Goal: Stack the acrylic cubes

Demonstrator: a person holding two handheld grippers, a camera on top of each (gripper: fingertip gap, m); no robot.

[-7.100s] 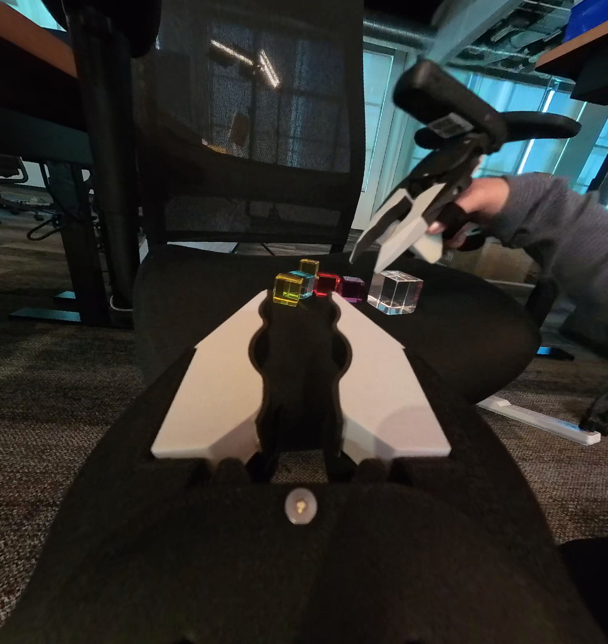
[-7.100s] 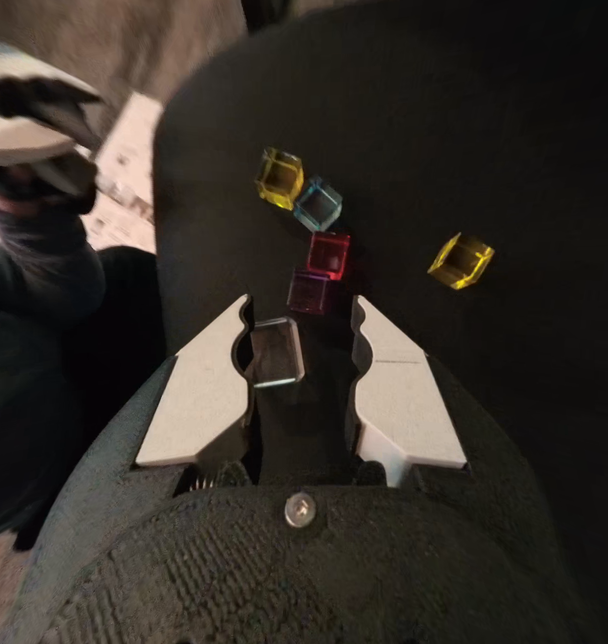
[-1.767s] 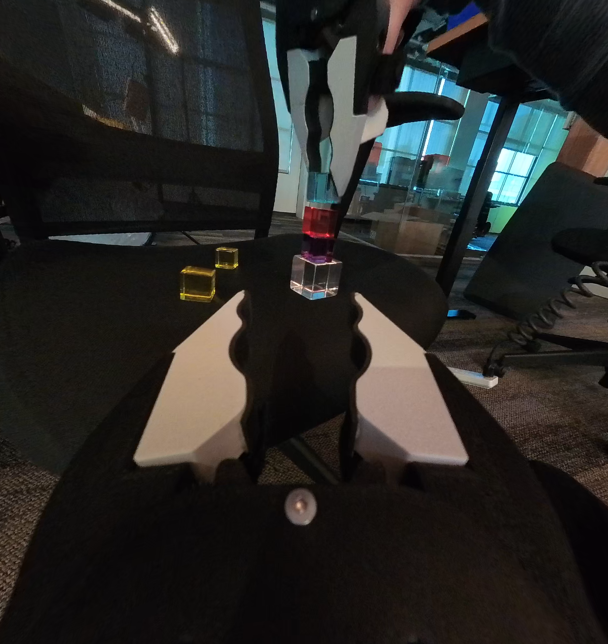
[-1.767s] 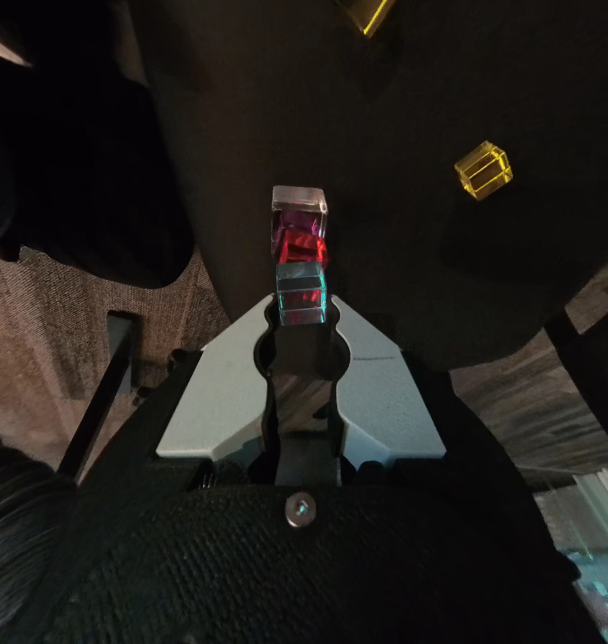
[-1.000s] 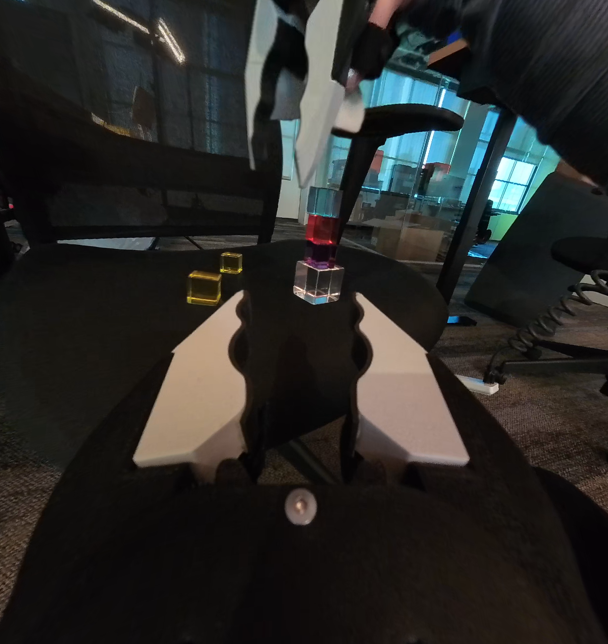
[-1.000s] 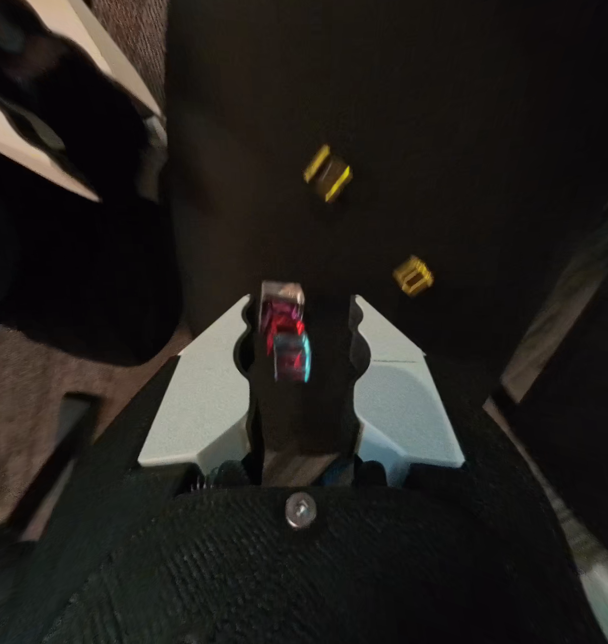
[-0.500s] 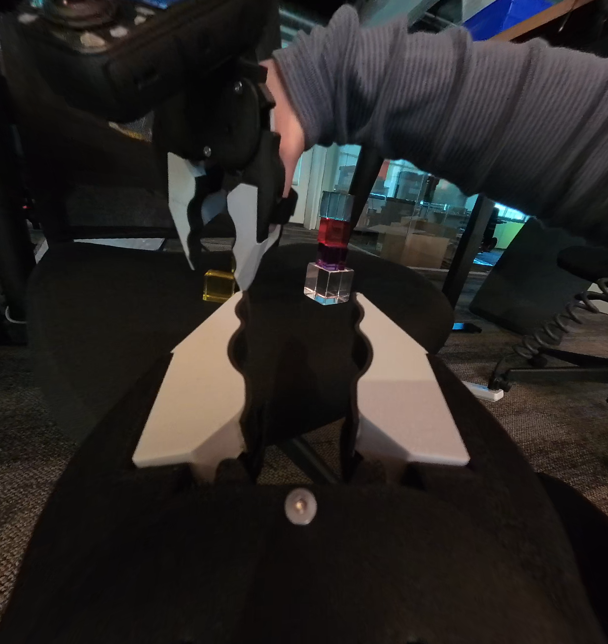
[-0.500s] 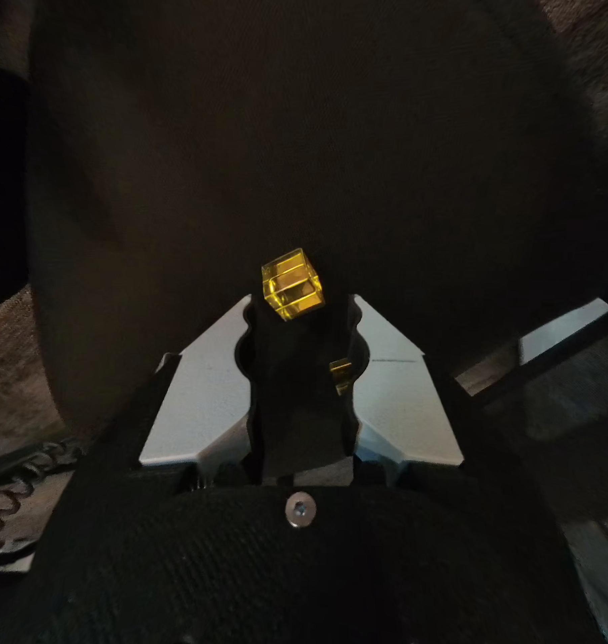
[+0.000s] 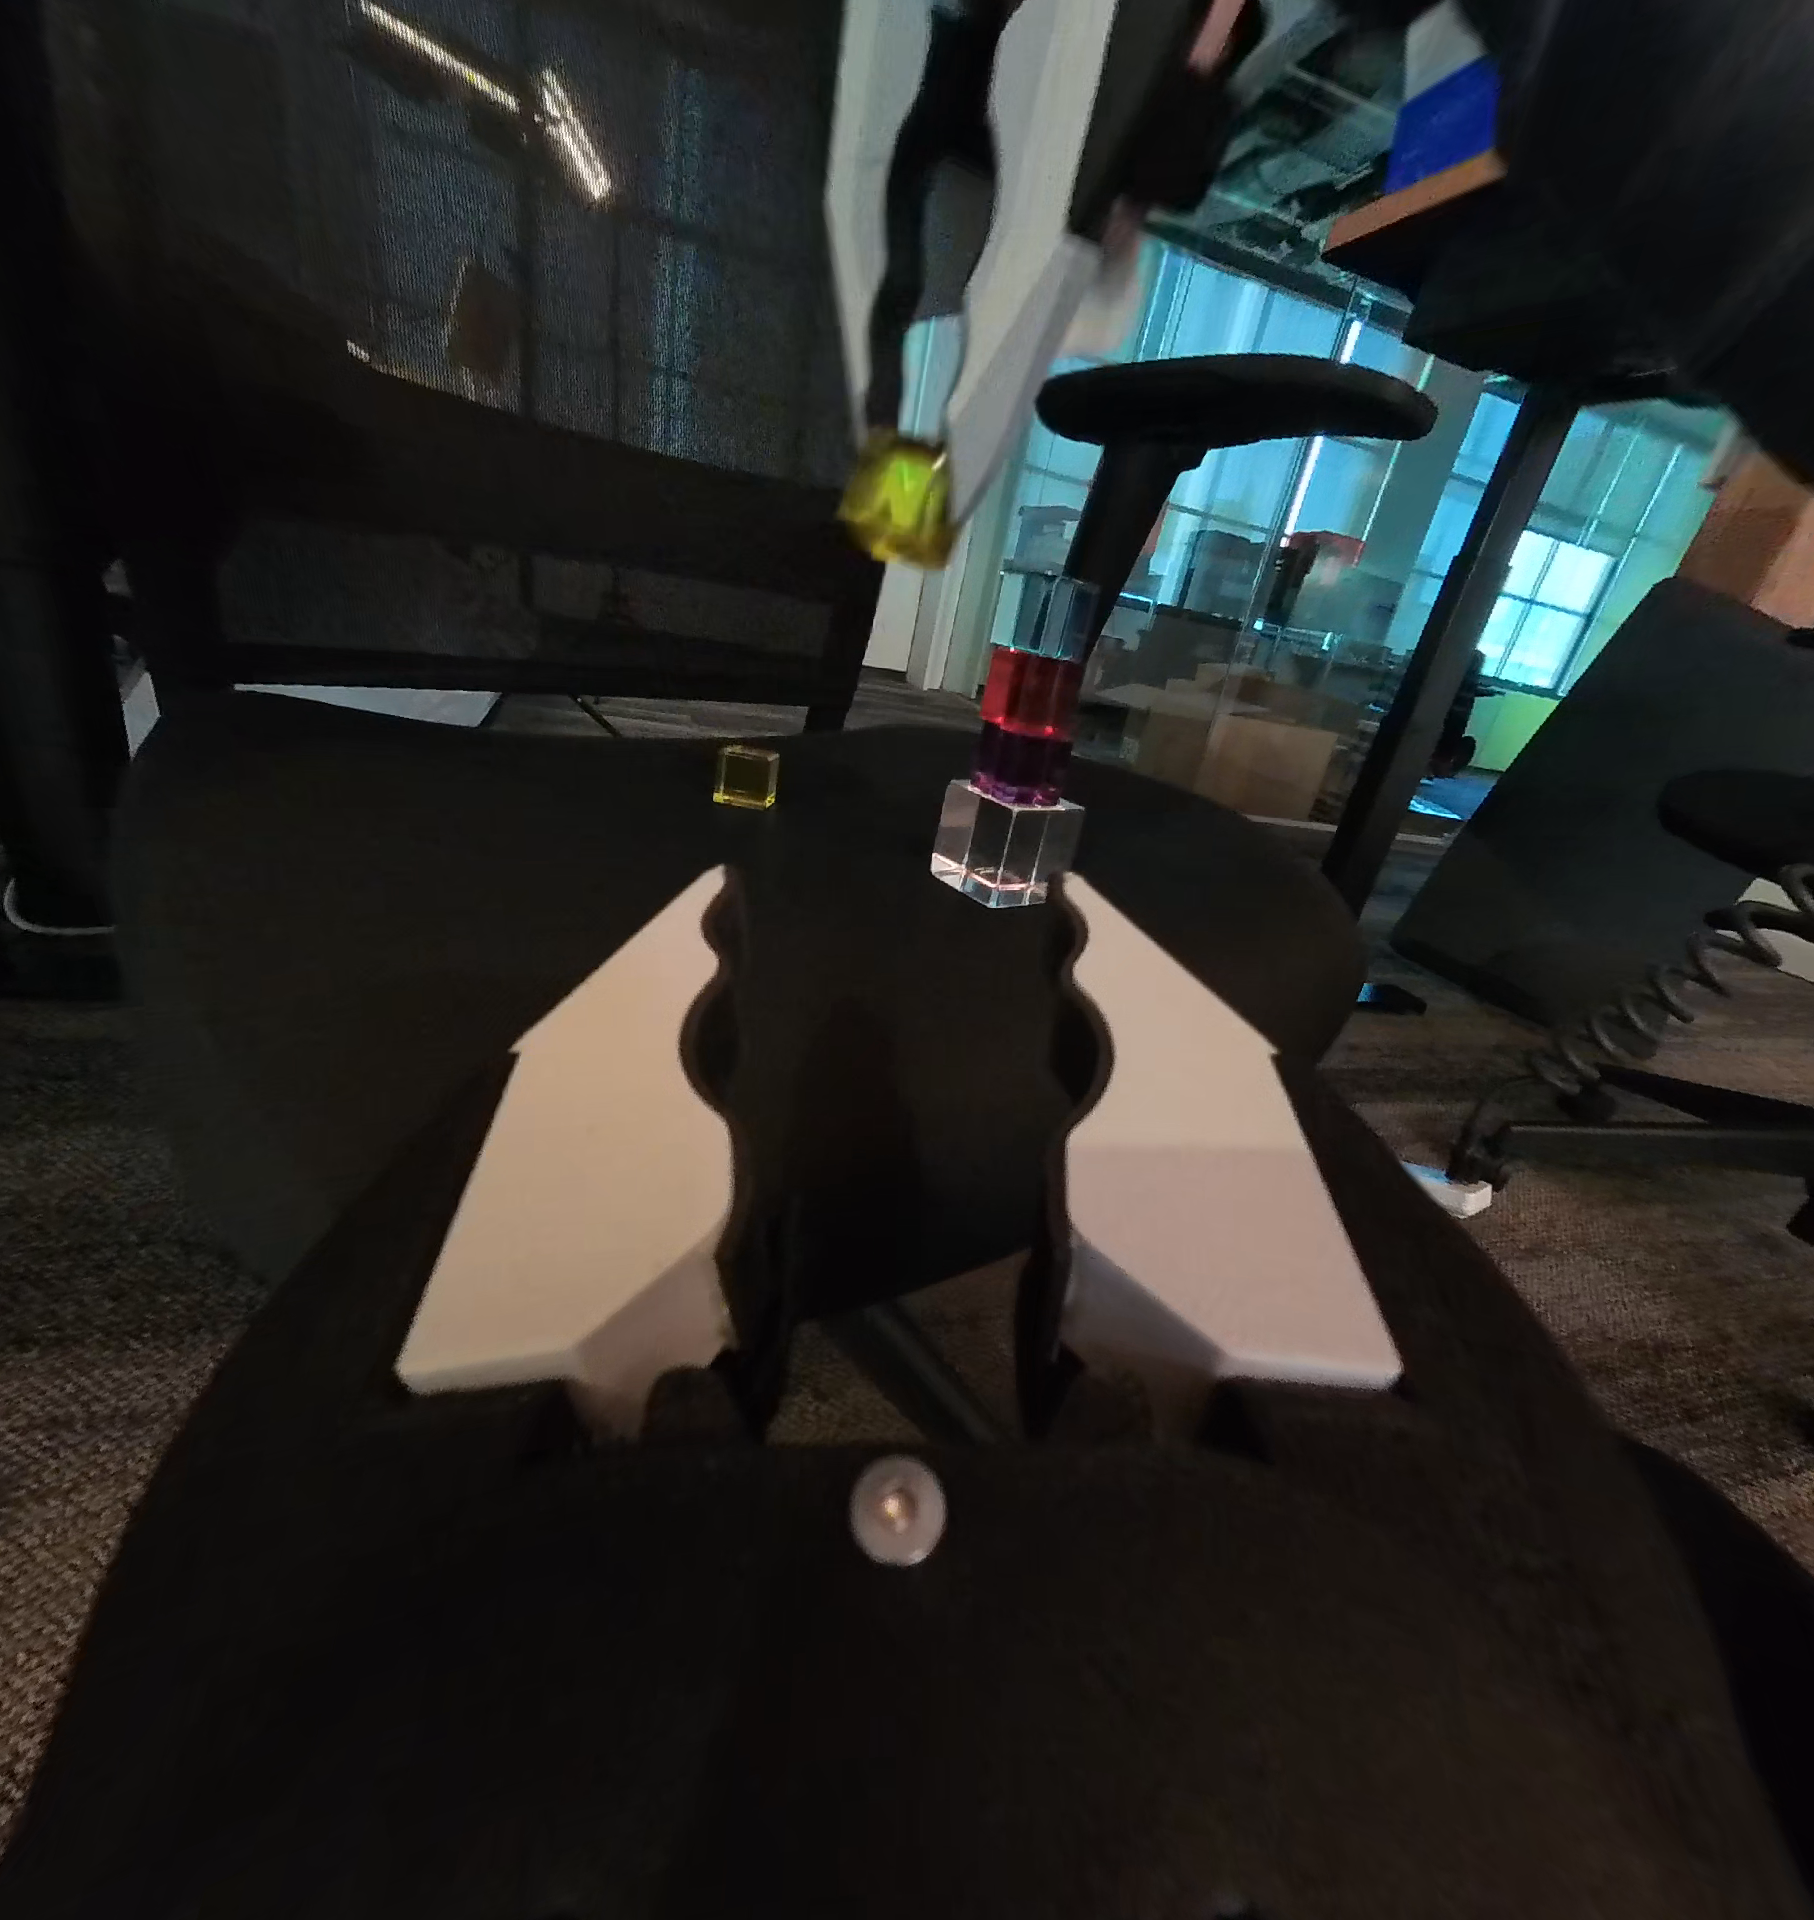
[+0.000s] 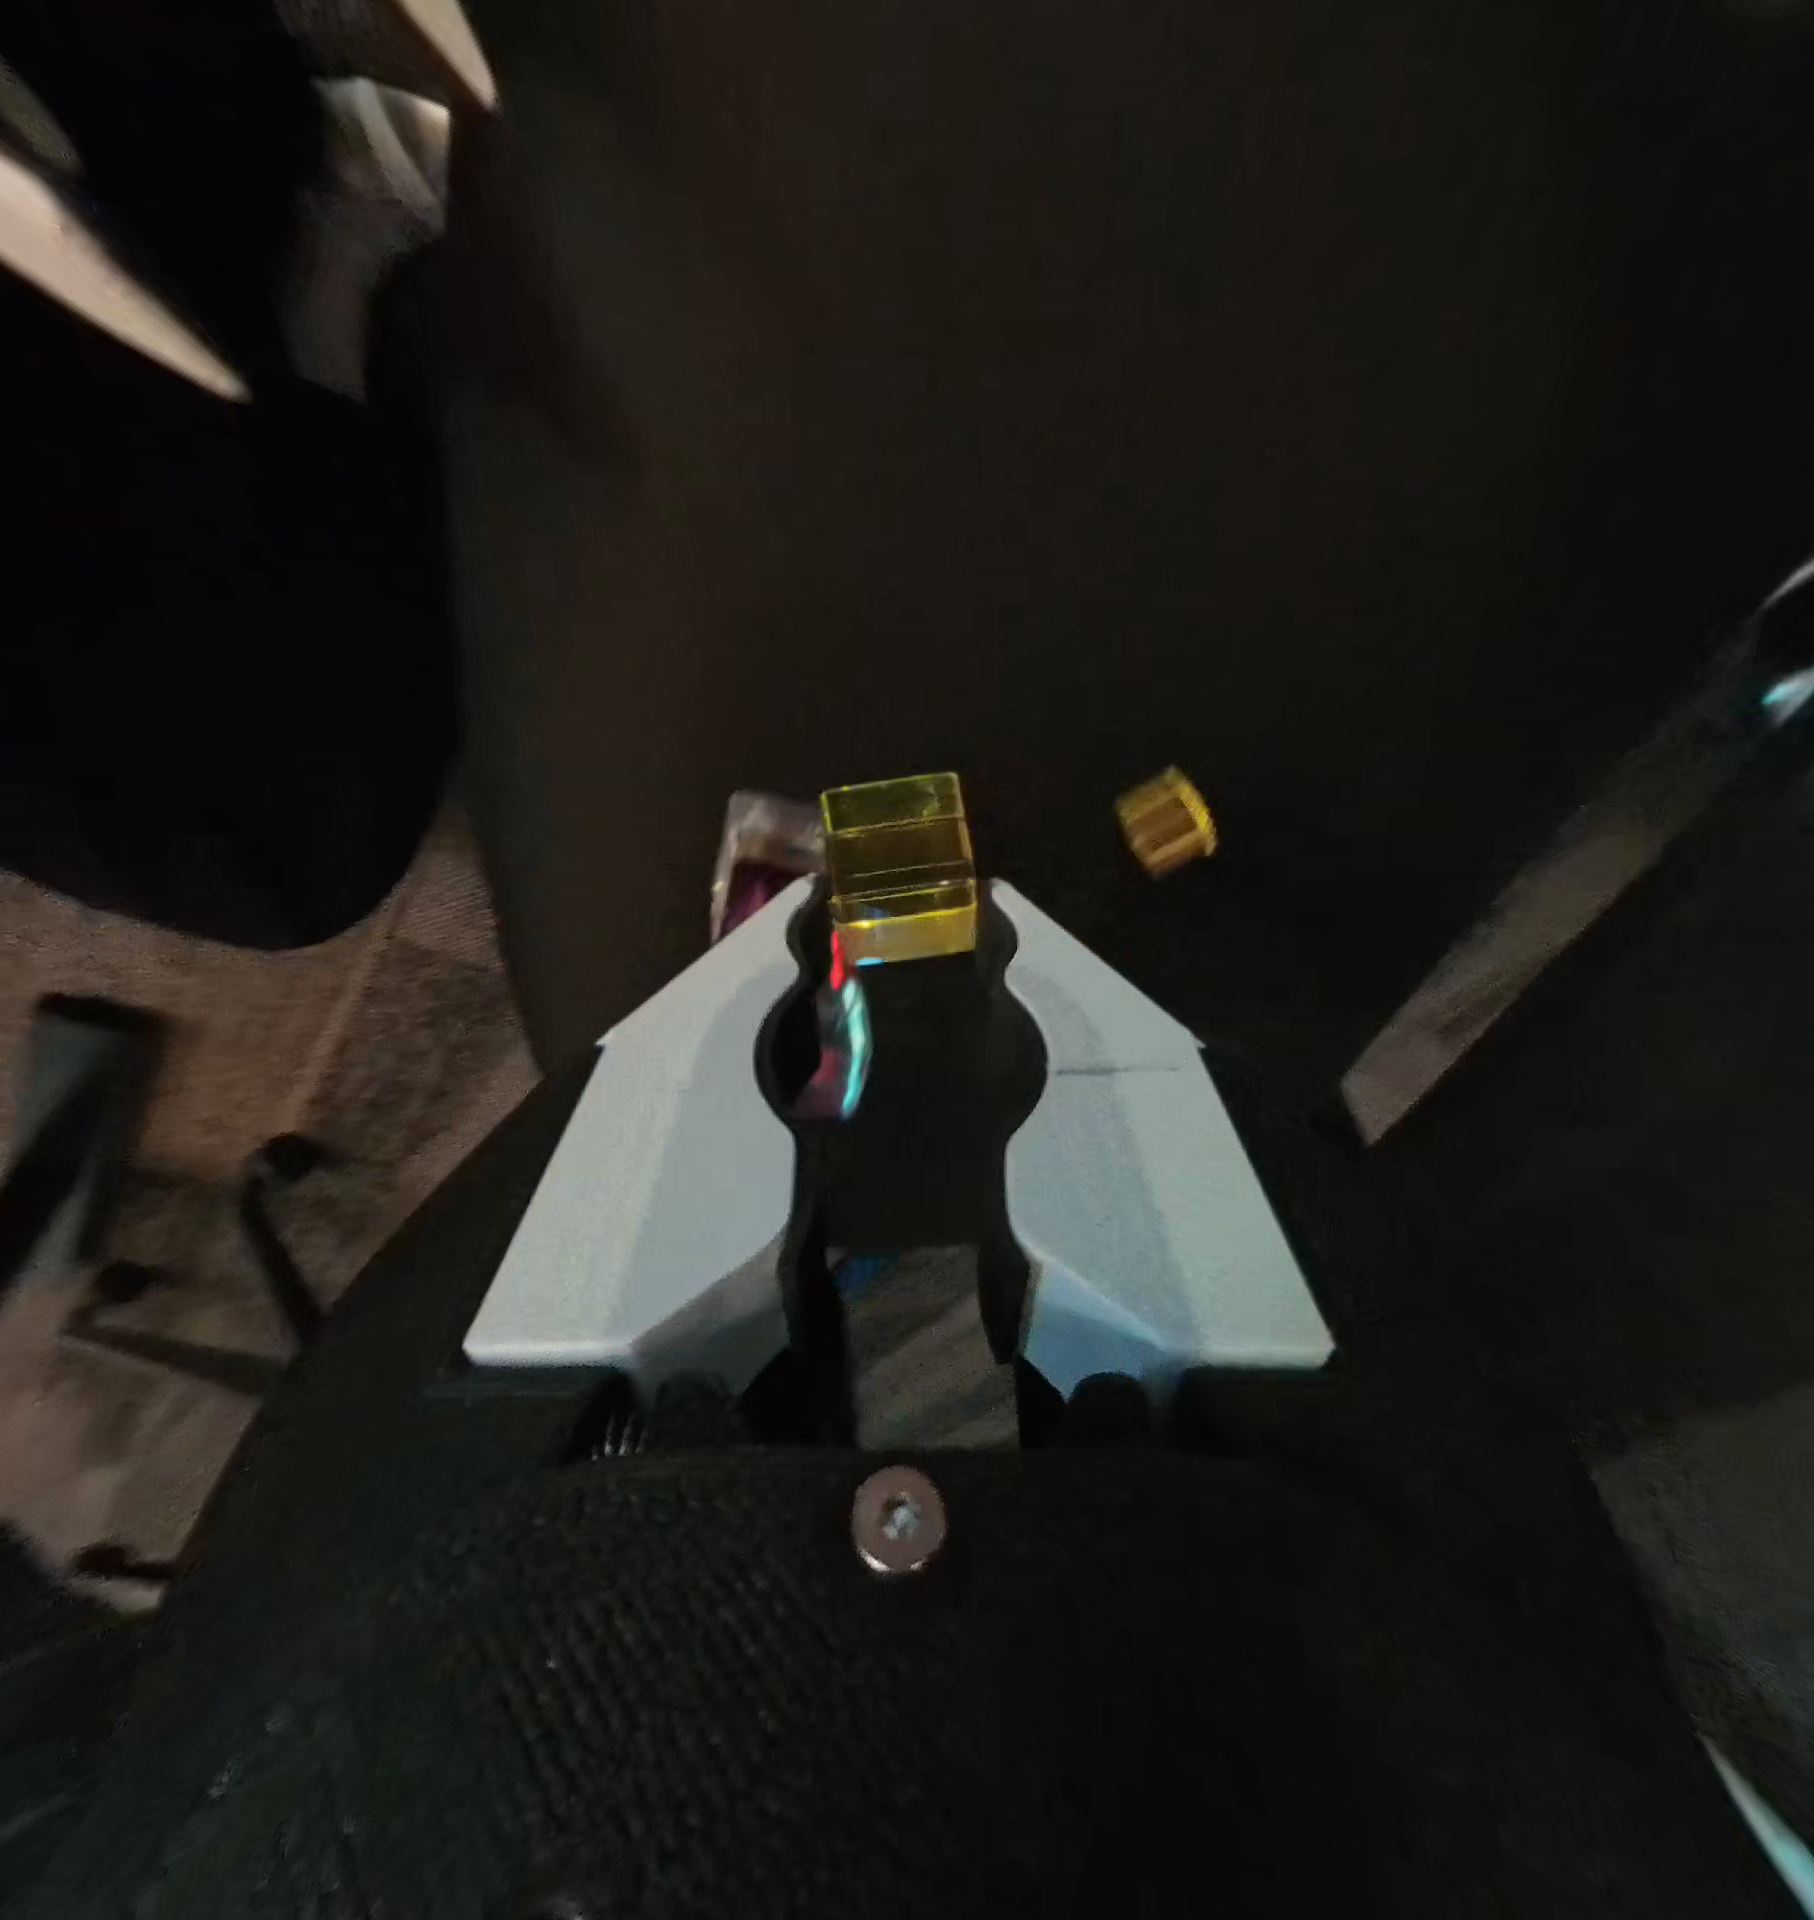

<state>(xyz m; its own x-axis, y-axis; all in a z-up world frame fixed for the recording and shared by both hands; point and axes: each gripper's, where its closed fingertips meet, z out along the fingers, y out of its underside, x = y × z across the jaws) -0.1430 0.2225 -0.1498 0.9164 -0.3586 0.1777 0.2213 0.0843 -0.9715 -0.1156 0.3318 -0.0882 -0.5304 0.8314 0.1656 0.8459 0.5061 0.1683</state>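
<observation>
Office w/ glass partitions and carpet behind; work surface is a black chair seat (image 9: 383, 935), mesh backrest at the rear. On the seat I see a stack (image 9: 1022, 748): big clear cube (image 9: 1002, 857) at the base, then purple, red, pale blue cubes, upright but the base sits corner-on to my left cam. A small yellow cube (image 9: 746, 777) lies loose to the stack's left, well apart.

My right gripper (image 10: 901, 914) is clamped on a bigger yellow cube (image 10: 898, 873), both fingertips against its sides, held in the air above and left of the stack top. It's a cube, so no real long axis; in the right cam its faces look squared to the fingers, in the left cam it's blurred and looks tilted. My left gripper (image 9: 892, 894) hangs wide apart, nothing in it, tips just short of the clear cube.

Risks, imo: stack is tall and narrow on a soft cushion, so any bump from a fingertip or a crooked cube set on top could topple it; the cube is only pinched at the tips, could twist or slip; left tips are close enough to nudge the base
</observation>
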